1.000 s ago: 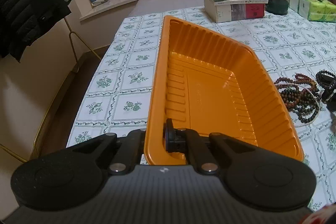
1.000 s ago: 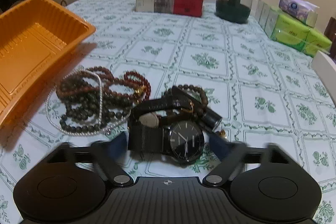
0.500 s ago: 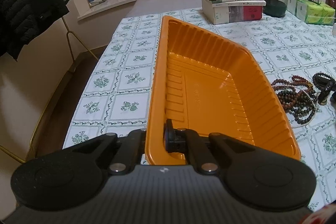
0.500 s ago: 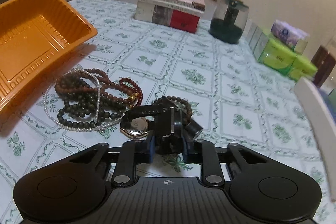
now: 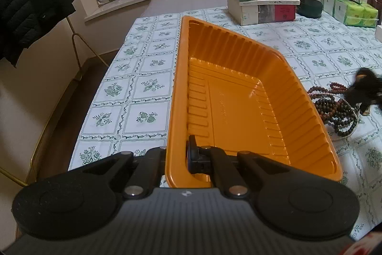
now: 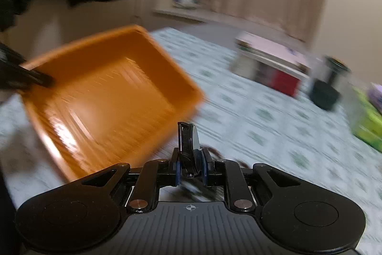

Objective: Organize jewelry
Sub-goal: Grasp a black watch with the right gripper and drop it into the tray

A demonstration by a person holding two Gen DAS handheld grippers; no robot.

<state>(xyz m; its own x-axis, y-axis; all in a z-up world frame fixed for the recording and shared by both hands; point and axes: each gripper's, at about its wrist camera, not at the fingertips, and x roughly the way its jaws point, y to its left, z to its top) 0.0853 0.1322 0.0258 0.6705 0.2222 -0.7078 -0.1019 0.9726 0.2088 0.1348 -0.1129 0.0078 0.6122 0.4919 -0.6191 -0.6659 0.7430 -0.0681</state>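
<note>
Your left tongs (image 5: 177, 158) pinch the near rim of the orange tray (image 5: 238, 97), steadying it on the worktop (image 5: 148, 85) as a landing spot. Your right tongs (image 6: 190, 169) are clamped on a black watch (image 6: 189, 145) held on edge (view blurred), above the tray's right side. The bead strands (image 5: 334, 109) lie just beside that wall; the tray's floor is bare.

Warm, kinda dim indoor light in both views. Left wrist shot is sharp, with a small glare streak on the tray (image 5: 238, 97) floor and strong fisheye bending plus dark corners. Right wrist shot is badly motion-smeared: tray, tablecloth (image 6: 274, 116) and books (image 6: 269, 63) all streaky, only the gripper (image 6: 190, 169) stays crisp.
</note>
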